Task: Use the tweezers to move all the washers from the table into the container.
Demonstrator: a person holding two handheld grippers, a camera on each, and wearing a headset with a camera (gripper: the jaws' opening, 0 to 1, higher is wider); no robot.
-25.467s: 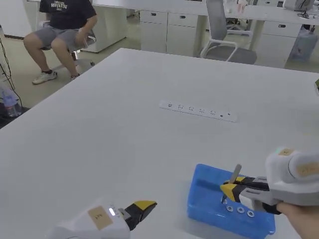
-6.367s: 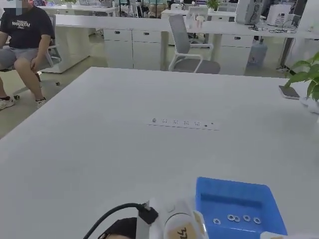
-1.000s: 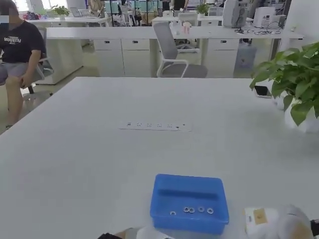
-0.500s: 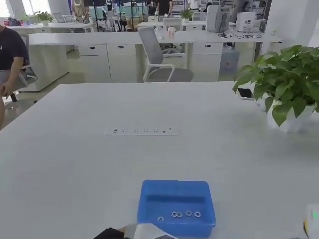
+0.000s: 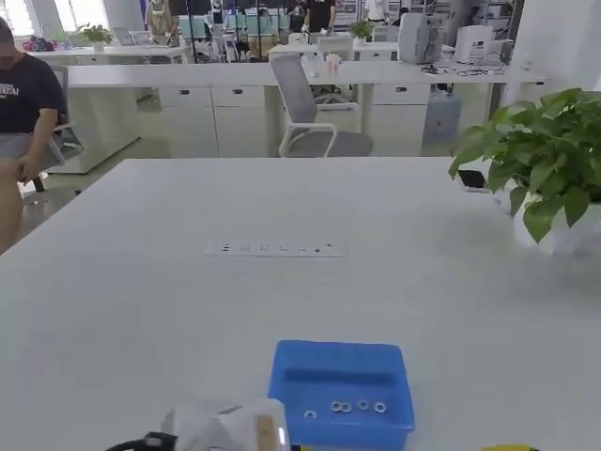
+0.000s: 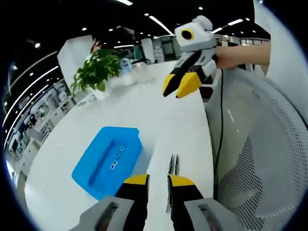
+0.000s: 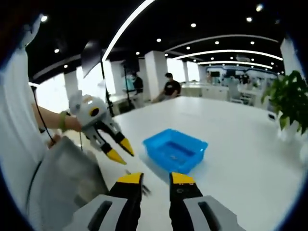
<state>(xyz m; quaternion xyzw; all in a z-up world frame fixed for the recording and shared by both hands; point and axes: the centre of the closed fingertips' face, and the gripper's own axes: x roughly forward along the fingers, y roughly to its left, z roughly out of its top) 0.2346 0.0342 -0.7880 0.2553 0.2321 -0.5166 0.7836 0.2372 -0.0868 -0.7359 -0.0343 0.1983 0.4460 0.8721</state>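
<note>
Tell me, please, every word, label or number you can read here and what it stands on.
None can be read for certain.
Print on the seated person's dark shirt: cut off by the picture's edge and blurred.
Sticker on the white casing at the bottom edge: too small.
Marks on the power strip: too small.

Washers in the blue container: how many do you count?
5 washers in a row on the blue container floor: one at the left end, a close pair, two more rightward. They are tiny, so the pair is uncertain.
</note>
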